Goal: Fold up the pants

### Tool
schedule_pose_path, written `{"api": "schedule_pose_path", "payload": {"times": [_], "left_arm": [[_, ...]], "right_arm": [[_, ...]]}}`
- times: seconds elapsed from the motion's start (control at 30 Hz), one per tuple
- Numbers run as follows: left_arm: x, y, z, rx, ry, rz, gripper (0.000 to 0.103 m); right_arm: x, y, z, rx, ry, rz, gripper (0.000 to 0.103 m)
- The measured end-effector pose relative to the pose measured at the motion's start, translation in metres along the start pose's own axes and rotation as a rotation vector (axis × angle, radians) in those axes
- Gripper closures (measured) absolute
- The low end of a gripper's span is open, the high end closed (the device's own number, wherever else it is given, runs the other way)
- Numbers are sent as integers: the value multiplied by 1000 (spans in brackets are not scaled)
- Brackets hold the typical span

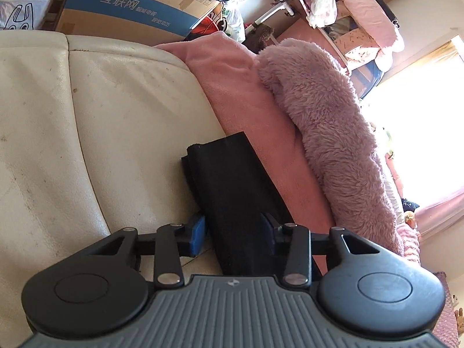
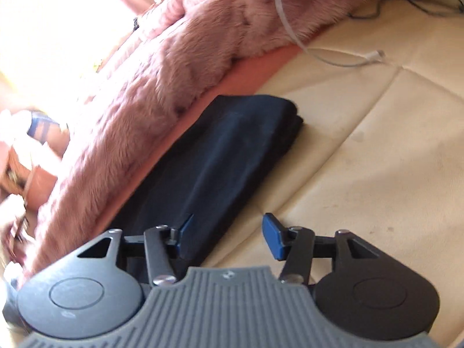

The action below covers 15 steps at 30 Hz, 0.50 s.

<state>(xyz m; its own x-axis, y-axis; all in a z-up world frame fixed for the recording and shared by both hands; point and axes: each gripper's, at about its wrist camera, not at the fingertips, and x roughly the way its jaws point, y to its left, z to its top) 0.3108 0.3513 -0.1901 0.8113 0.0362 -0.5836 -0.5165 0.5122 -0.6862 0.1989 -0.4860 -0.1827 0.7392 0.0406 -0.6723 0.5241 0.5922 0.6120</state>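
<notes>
Two lines of Chinese writing mark the cardboard box behind the sofa. Left gripper has fingers apart around the folded pants, beside a pink blanket.

Right gripper fingers stand apart; a white cable lies beyond the pants.

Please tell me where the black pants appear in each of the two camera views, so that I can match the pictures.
Left wrist view: the pants lie lower centre, a folded strip running up from between the open jaws.
Right wrist view: the pants lie centre, running up and to the right from the jaws' left side.
Shared landmark: the fuzzy pink blanket lies along one long side of the pants, with the cream sofa on the other.
</notes>
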Motion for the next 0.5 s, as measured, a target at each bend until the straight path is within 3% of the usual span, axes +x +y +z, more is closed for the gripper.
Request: {"api": "schedule_pose_path", "payload": {"times": [0.07, 0.1, 0.23, 0.33, 0.43, 0.5], "left_arm": [[1, -2, 0, 13, -11, 18, 61], [1, -4, 0, 22, -16, 34, 68], [2, -5, 1, 53, -13, 88, 87], [1, -7, 4, 69, 0, 109, 90], [3, -13, 5, 98, 3, 132, 91], [4, -15, 5, 99, 2, 140, 92]], "right_arm": [[-2, -9, 2, 72, -14, 45, 43], [-2, -12, 4, 97, -25, 49, 41], [-2, -22, 12, 184, -63, 56, 41], [3, -23, 21, 202, -77, 53, 44], [12, -23, 31, 208, -91, 22, 57], [17, -29, 35, 239, -97, 29, 61]]}}
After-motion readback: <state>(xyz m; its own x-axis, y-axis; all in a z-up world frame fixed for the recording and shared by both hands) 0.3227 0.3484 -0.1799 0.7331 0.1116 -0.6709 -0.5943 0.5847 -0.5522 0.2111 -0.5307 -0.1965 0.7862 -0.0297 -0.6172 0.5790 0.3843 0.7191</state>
